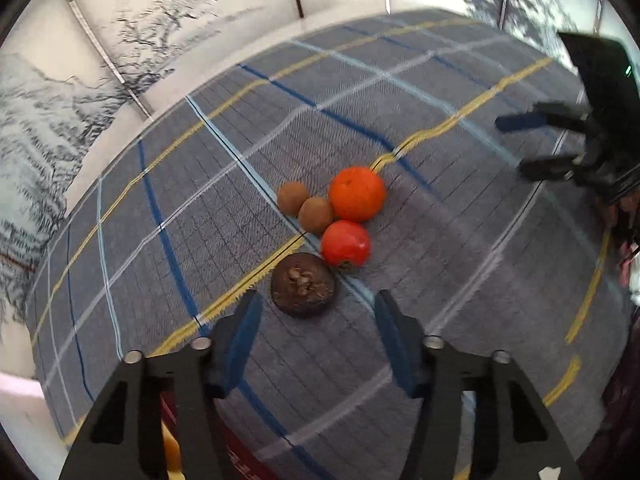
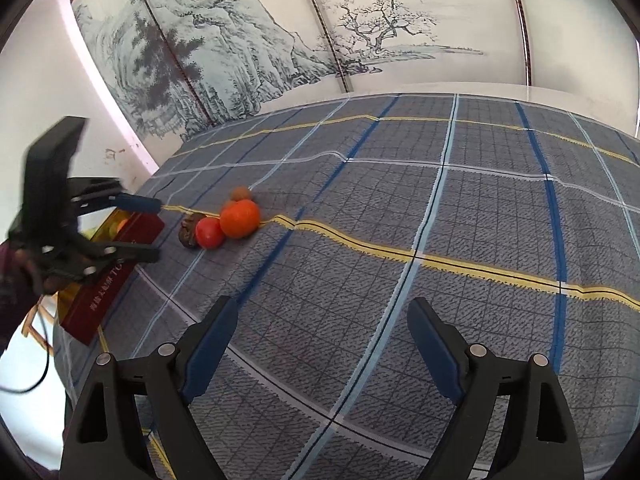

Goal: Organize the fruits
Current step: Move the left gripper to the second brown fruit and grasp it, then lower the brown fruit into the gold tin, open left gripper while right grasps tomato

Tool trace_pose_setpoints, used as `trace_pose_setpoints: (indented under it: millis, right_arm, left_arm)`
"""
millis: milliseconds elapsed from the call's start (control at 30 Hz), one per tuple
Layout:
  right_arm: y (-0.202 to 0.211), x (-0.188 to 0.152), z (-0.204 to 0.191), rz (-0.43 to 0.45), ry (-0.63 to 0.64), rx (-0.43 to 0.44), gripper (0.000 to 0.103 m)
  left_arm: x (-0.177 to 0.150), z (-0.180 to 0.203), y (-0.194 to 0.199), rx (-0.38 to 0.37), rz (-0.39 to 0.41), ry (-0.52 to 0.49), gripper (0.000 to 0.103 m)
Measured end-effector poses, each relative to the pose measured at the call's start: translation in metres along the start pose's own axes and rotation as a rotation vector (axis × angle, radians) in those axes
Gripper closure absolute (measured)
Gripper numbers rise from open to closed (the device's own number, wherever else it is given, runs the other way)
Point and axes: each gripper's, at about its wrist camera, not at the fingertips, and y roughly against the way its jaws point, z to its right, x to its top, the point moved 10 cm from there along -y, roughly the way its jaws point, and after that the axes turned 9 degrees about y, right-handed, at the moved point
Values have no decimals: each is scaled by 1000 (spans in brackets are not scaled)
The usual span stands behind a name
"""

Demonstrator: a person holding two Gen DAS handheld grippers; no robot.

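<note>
Plaid cloth covers the surface; our fruits cluster around the orange (image 1: 357, 194). Beside it, the dark fruit (image 1: 304, 284) looks soft, so we grip its sides gently. Left tool (image 1: 318, 310) and right tool (image 2: 322, 318) gape empty.

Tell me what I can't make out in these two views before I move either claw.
- Red box: right wrist view, contents mostly hidden behind the left claw; left wrist view, only slivers between the claw's arms.
- Kiwis: right wrist view, mostly behind the orange.
- Dark fruit: kind unclear in both views.
- Right claw: blurred in the left wrist view.
</note>
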Motion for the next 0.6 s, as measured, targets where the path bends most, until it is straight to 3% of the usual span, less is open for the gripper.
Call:
trace_pose_setpoints:
  millis: [300,333,367,400,500,600]
  right_arm:
    - [-6,-1,-3,-22,6,18,15]
    - [-7,-1,-4,-24,6,17,15]
    - [-8,-1,-4,-26,6,17,15]
    - [-8,-1,-4,-28,6,15,15]
    - [-9,-2,-3,-34,6,10,15]
    - [-9,-2,-3,-36,7,1,15]
  left_arm:
    - [1,-11,-28,-34,-68,-24,55]
    - [2,-10,-29,-45,-68,-14,56]
    - [2,-8,-30,-60,-70,-1,65]
    - [2,-7,-29,-69,-72,15,65]
    - [-1,-7,-26,-2,-71,77,65]
    - [-6,-6,-6,102,-1,189,65]
